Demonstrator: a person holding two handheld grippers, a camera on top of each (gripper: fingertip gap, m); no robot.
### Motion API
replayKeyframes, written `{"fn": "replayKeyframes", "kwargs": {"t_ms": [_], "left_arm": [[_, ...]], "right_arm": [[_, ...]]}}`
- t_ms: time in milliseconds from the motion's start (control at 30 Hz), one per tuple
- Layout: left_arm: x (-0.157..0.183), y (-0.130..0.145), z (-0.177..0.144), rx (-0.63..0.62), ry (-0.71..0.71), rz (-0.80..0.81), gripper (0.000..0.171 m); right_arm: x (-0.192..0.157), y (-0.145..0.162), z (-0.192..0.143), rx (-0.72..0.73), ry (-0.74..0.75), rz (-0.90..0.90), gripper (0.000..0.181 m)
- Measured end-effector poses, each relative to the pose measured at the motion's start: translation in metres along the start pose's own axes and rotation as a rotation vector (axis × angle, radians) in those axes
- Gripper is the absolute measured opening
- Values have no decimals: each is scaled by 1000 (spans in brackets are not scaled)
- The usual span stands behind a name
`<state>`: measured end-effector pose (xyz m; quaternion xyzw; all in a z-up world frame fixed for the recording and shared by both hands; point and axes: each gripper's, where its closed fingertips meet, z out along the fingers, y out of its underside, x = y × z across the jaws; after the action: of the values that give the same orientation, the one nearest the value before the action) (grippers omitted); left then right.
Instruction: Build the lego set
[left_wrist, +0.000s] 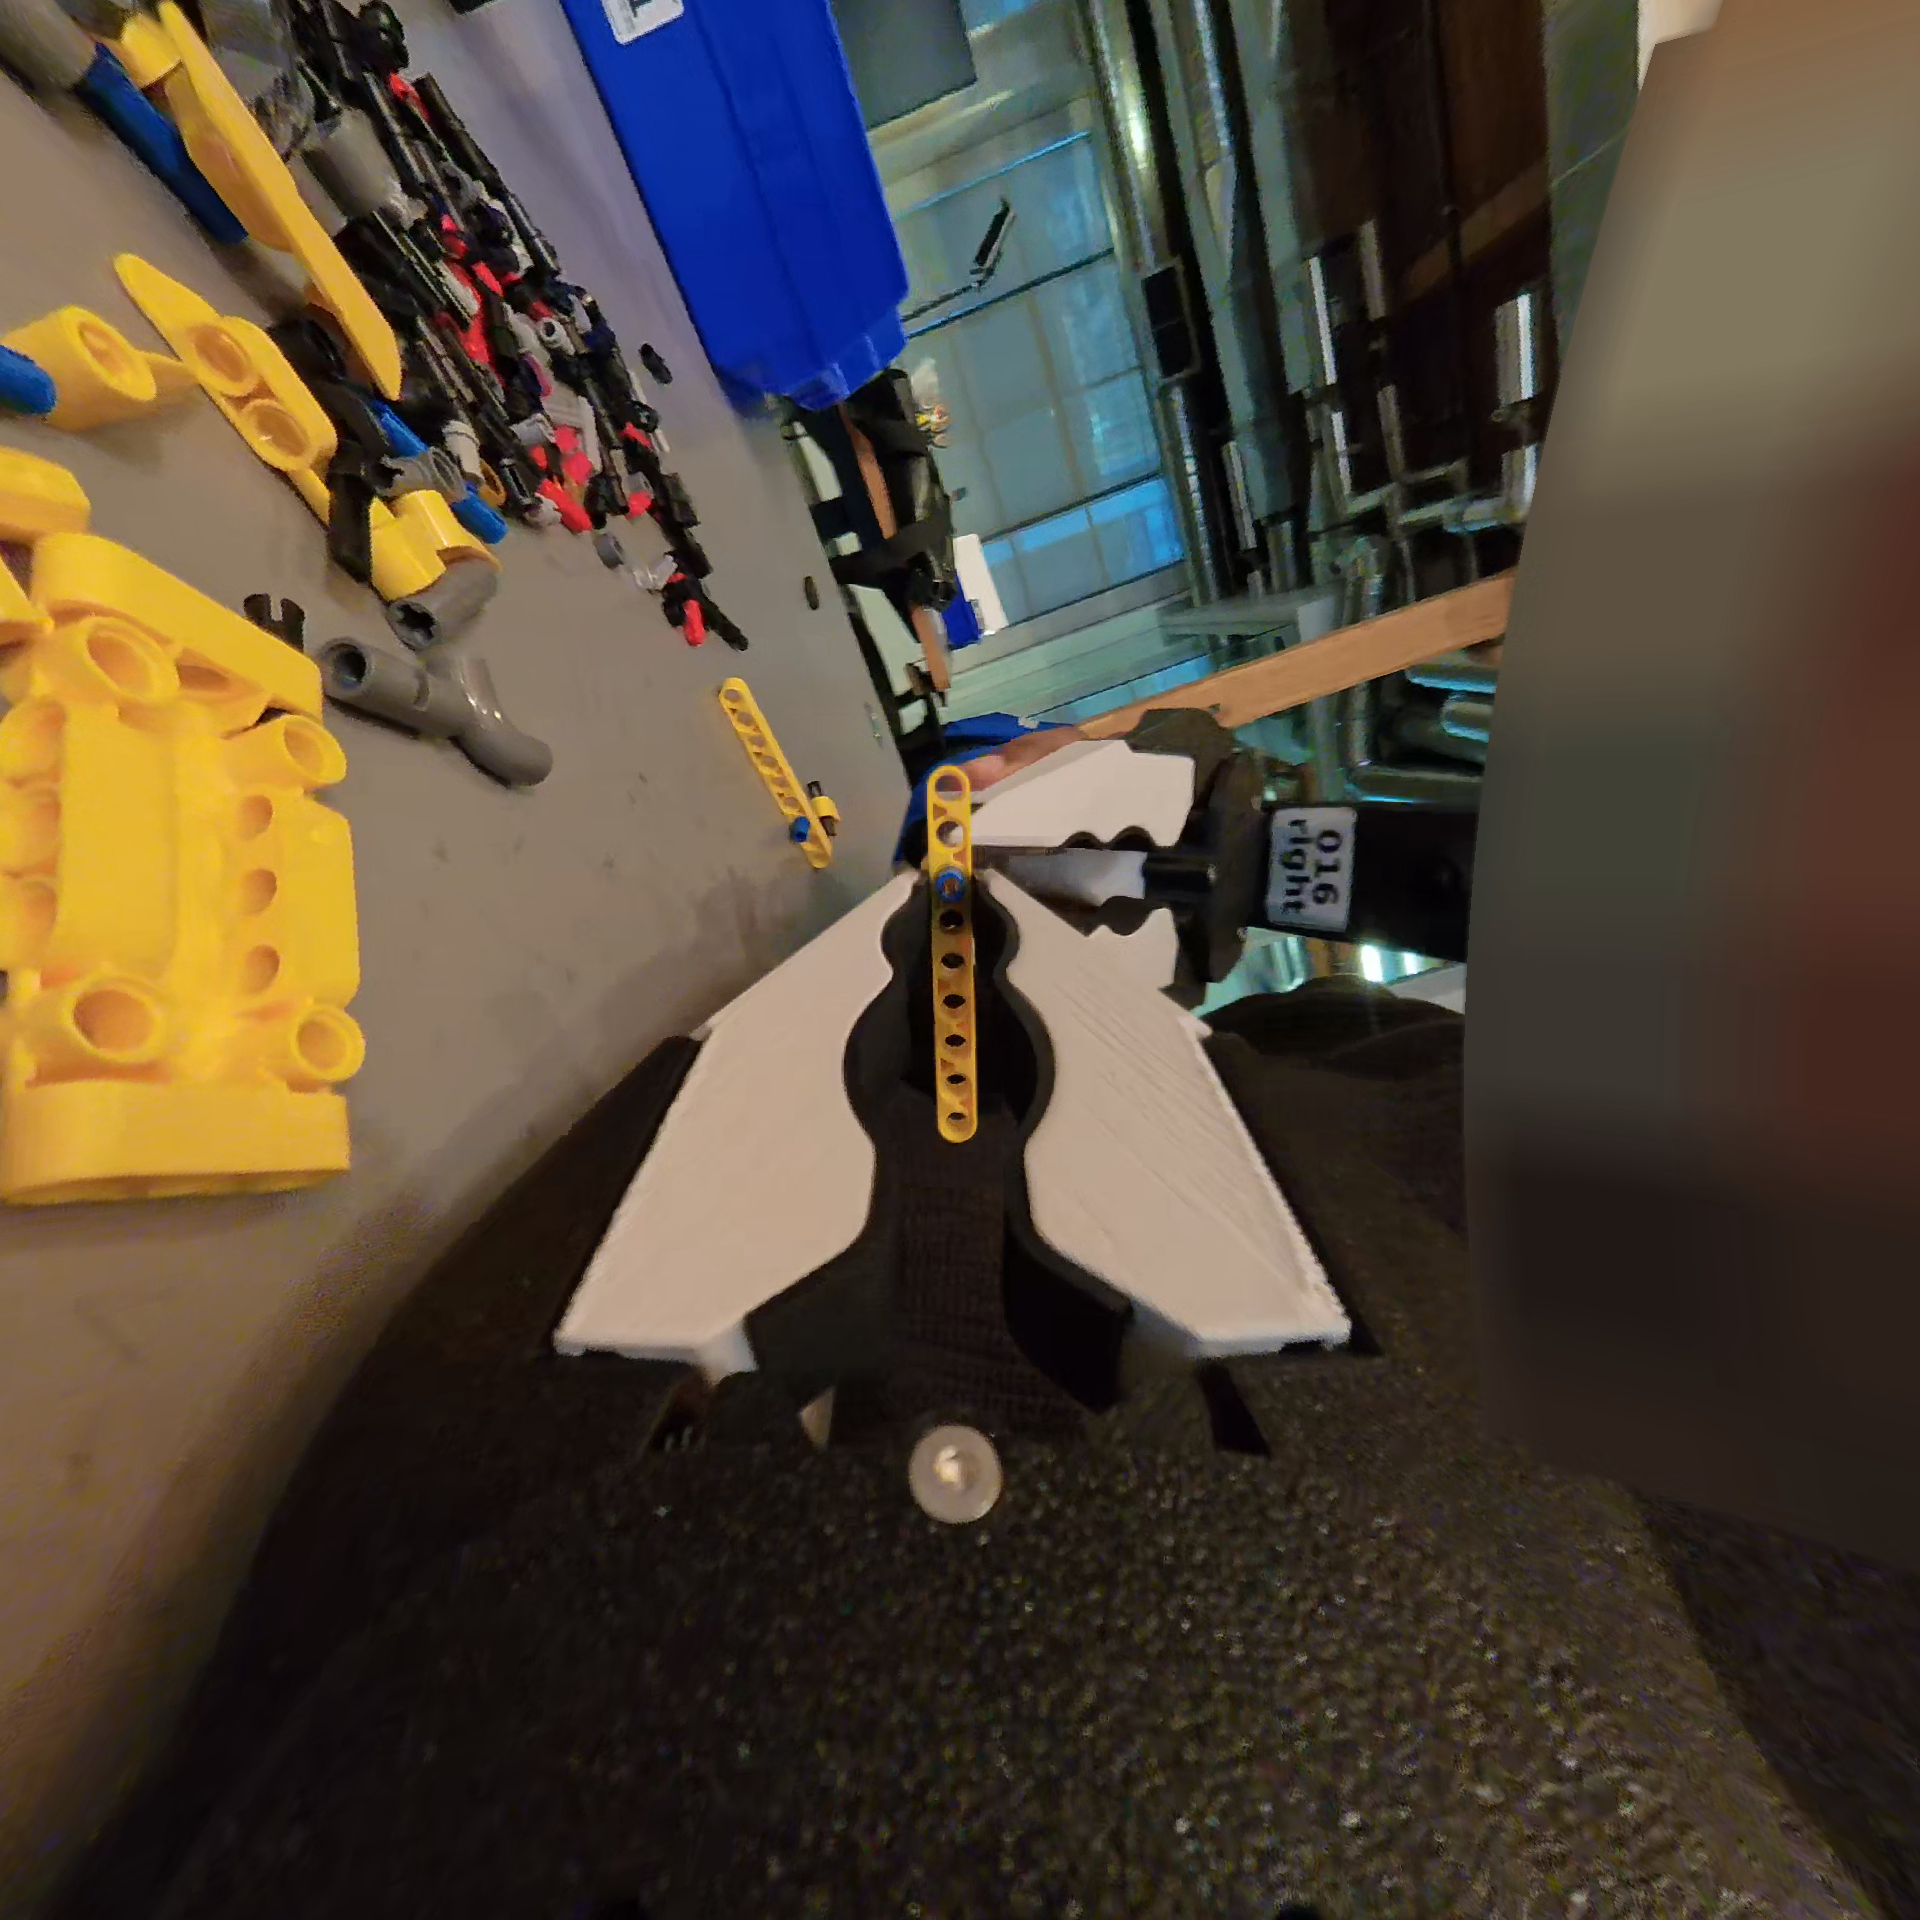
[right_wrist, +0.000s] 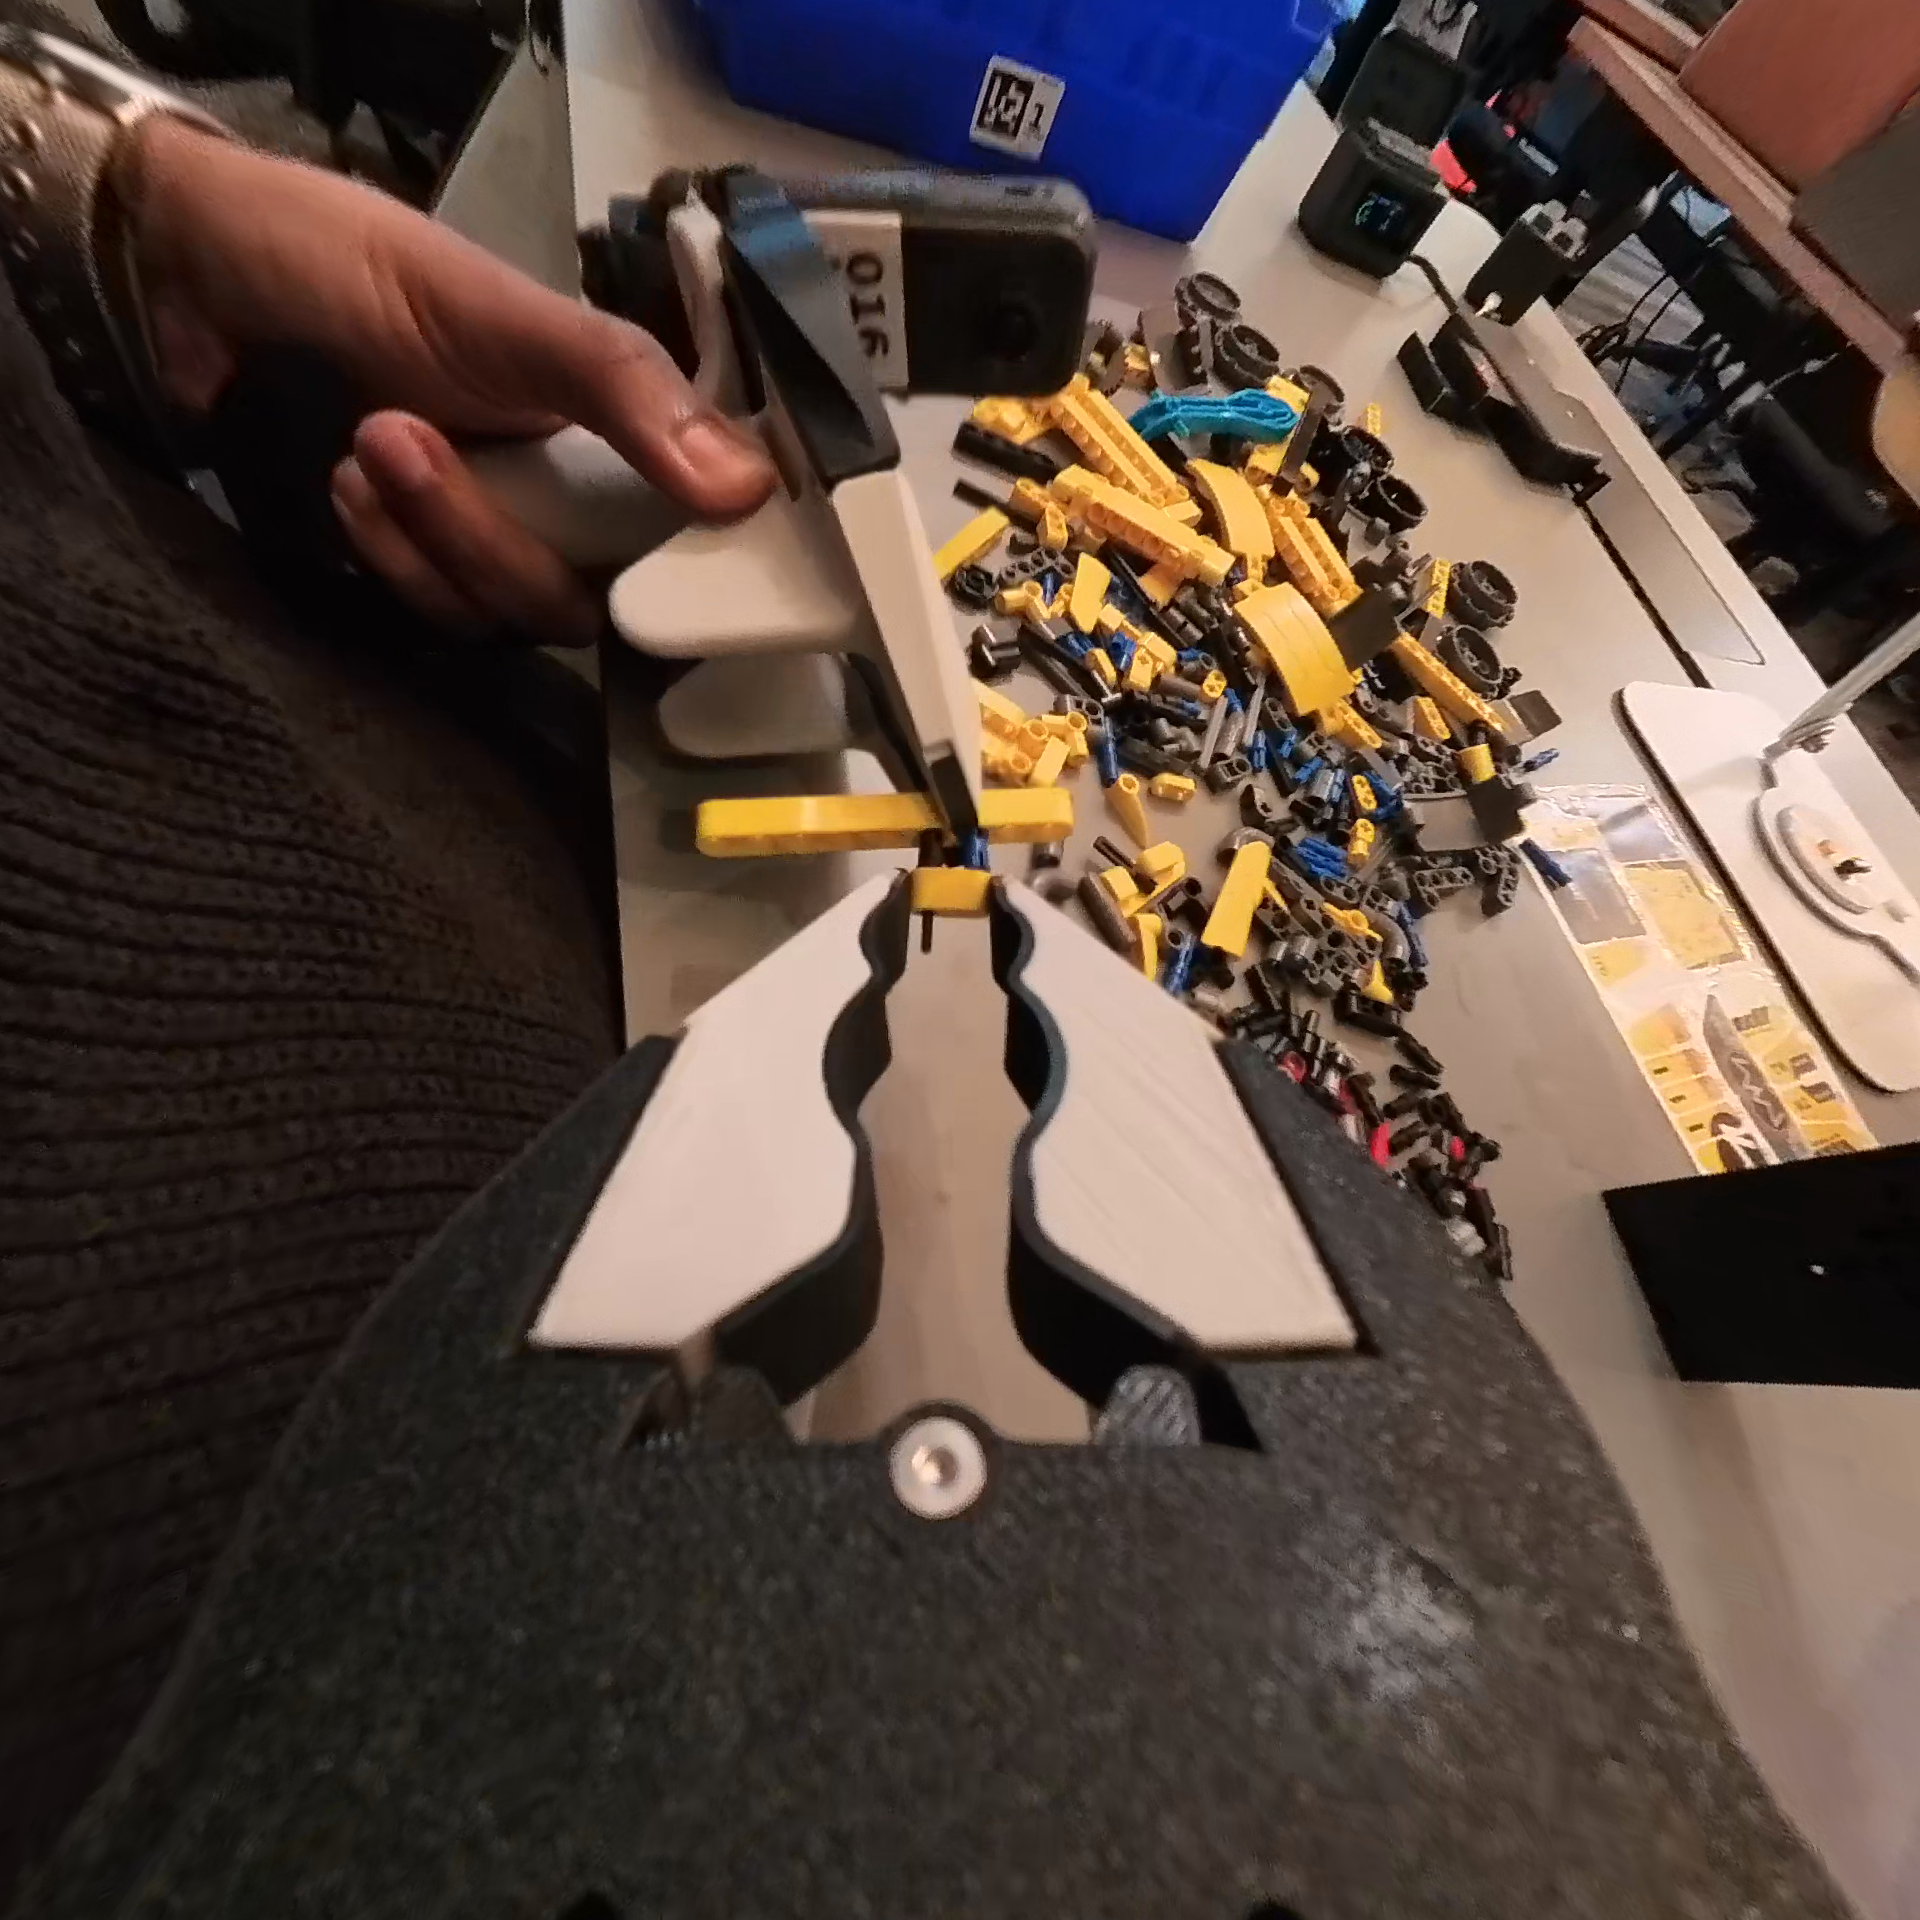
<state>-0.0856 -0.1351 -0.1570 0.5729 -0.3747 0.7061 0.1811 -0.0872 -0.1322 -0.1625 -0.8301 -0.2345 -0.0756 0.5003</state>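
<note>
My left gripper is shut on a thin yellow beam with holes, held edge-on between the white fingers. A blue pin sits in one of its holes at the fingertips. My right gripper is shut on a small yellow connector with a blue pin and a black pin on it. The connector touches the beam, which the left gripper holds level just ahead. A hand grips the left gripper's handle. The right gripper shows just beyond the beam in the left wrist view.
A pile of yellow, black, blue and grey building pieces covers the grey table. A blue bin stands at the back. A printed booklet, a white base plate and a black block lie right. Another yellow beam lies on the table. The tips of both grippers are at nearly the same place. The black block is about equally far from each gripper, around 25 centimetres.
</note>
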Motion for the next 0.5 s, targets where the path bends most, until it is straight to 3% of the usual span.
{"fn": "replayKeyframes", "kwargs": {"t_ms": [167, 500], "left_arm": [[-7, 3, 3, -13, -77, 56, 6], [-12, 5, 4, -8, -132, 79, 6]], "right_arm": [[-1, 7, 0, -46, 9, -67, 15], [-5, 11, 2, 26, -125, 198, 14]]}}
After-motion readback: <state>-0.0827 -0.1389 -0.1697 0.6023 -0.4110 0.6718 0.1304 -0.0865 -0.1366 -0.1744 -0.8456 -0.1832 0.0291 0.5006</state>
